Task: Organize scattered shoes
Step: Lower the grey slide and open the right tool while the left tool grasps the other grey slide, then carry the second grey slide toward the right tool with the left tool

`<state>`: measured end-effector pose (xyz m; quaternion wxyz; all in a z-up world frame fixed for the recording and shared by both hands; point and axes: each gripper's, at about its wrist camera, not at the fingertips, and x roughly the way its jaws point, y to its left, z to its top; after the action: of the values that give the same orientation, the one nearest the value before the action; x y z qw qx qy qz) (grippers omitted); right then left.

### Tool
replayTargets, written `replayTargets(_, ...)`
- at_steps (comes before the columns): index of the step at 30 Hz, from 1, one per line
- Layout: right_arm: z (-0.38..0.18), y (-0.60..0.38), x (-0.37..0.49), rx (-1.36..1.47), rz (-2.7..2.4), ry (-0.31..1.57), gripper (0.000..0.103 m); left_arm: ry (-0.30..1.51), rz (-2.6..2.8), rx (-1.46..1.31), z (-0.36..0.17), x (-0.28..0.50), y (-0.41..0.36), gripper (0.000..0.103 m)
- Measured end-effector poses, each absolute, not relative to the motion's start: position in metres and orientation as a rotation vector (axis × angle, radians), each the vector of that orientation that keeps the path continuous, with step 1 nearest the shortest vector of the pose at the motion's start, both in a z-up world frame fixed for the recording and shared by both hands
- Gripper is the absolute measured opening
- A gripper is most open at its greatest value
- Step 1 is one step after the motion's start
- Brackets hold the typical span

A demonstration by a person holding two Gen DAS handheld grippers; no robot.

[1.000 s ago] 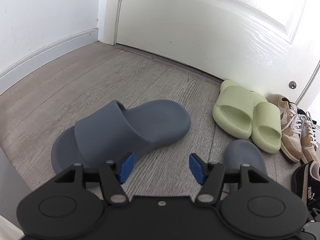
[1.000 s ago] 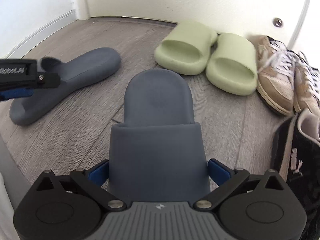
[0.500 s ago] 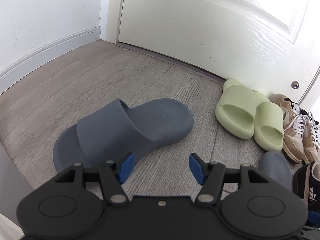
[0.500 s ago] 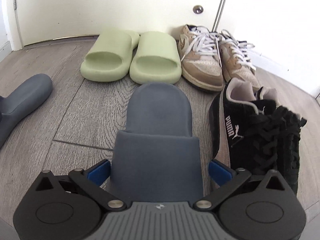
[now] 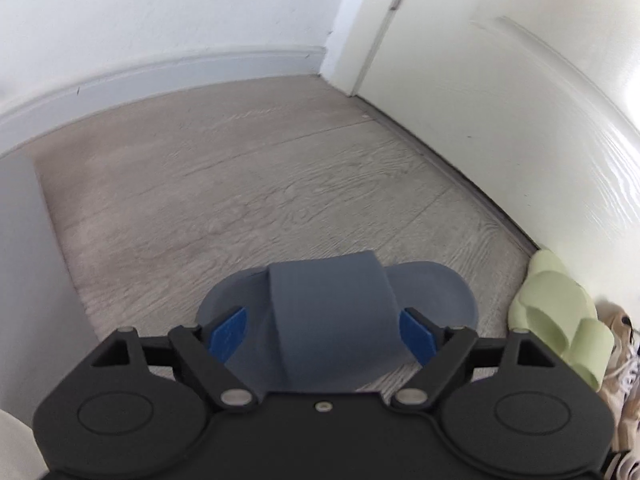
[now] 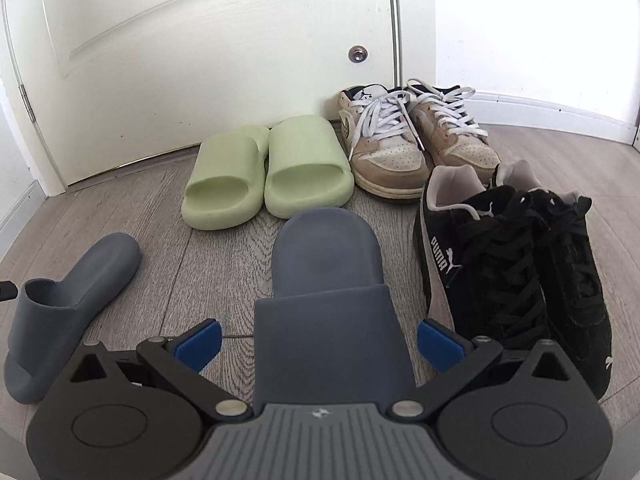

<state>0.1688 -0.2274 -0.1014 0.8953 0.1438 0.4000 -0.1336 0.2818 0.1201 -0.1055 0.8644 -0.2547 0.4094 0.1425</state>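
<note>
The left hand-held gripper (image 5: pixel 323 332) stands wide, its jaws having just been opening, with the strap of a grey-blue slide (image 5: pixel 332 320) between its blue pads (image 5: pixel 228 330); the right pad sits at the strap's edge and the left pad shows a little gap, so whether they press on it cannot be told. That slide lies crosswise on the grey wood floor (image 5: pixel 240 184), its toe pointing right toward the door (image 5: pixel 520 100), and the picture is somewhat blurred. In the right wrist view the same slide appears at the left edge, lying at an angle, well apart from the others. The right hand-held gripper (image 6: pixel 318 344) is spread wide around the strap of the second grey-blue slide (image 6: pixel 326 280), and floor shows between each blue pad and the strap, so it grips nothing. This second slide rests flat on the floor with its toe toward the door, just beside a pair of black sneakers (image 6: pixel 520 256) on its right and just behind a pair of light green slides (image 6: pixel 264 172). The green slides sit side by side with toes at the door. To their right, a pair of tan and white sneakers (image 6: pixel 416 140) with white laces stands against the door and the wall corner, and the black pair sits just in front of them. A small round metal stop (image 6: pixel 357 55) is on the door above the tan pair.
</note>
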Motion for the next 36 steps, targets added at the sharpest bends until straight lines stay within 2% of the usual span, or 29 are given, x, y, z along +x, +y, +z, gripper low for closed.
replayTargets(6,-0.102,-0.227,0.169,0.329,-0.263,0.828,0.103,0.891,0.288,-0.837,-0.130,0.287,0.153,0.086)
replayTargets(19,-0.096,-0.202,0.176,0.284,-0.075,0.789,0.103,0.859,0.222,-0.780,-0.108,0.279,0.141,0.086)
replayTargets(27,-0.101,-0.115,0.208,0.007,0.286,0.739,0.103,0.846,0.257,-0.707,-0.081,0.274,0.159,0.086)
replayTargets(32,-0.122,-0.038,0.244,-0.174,0.430,0.688,0.103,0.811,0.320,-0.499,-0.063,0.267,0.171,0.086)
replayTargets(36,-0.132,0.005,0.254,-0.275,0.483,0.632,0.103,0.830,0.328,-0.603,-0.075,0.271,0.188,0.086)
